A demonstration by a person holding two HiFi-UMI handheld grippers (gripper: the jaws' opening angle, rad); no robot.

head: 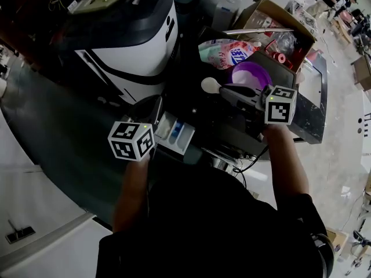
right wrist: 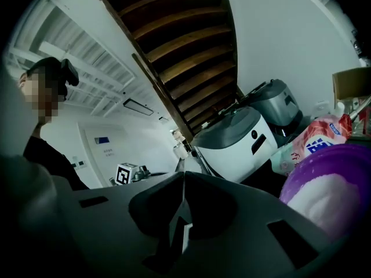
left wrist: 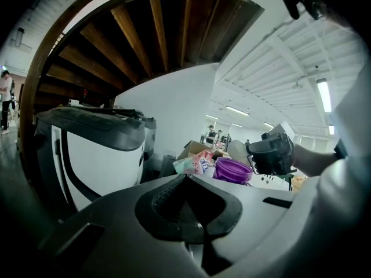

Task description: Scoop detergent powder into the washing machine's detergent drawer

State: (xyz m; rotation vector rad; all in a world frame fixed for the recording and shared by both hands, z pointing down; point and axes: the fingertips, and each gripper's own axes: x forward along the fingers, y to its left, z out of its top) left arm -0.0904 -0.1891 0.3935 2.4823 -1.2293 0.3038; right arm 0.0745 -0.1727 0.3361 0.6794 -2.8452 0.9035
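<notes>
Right gripper [right wrist: 184, 213] clamps its jaws on the thin handle of a white scoop [head: 210, 85], the scoop's head at its 9 o'clock in the head view, above the dark machine top. Whether the scoop is loaded cannot be told. Just past it, at 1 o'clock, sits the purple bowl [head: 255, 73] of detergent powder [right wrist: 324, 198]. The detergent drawer [head: 174, 133] stands pulled open at 7 o'clock, its white and blue compartments exposed.

The likeliest mishap, judging from this layout, is spilt powder. The handle is held by a narrow edge and could twist in the jaws, tipping the head on the way from bowl to drawer. The compartments look narrow, so a pour begun too high or off-centre would probably dust the dividers, land in the wrong section or fall on the dark top.

Left gripper [left wrist: 191, 213], jaws together with nothing seen between them, hangs just beside the drawer at its 8 o'clock and may crowd the approach. A detergent bag [head: 226, 52] lies at the bowl's 11 o'clock with a cardboard box [head: 272, 16] beyond. A white appliance with a grey lid [head: 130, 45] stands at 10 o'clock. Cables [head: 249, 164] trail at 5 o'clock.
</notes>
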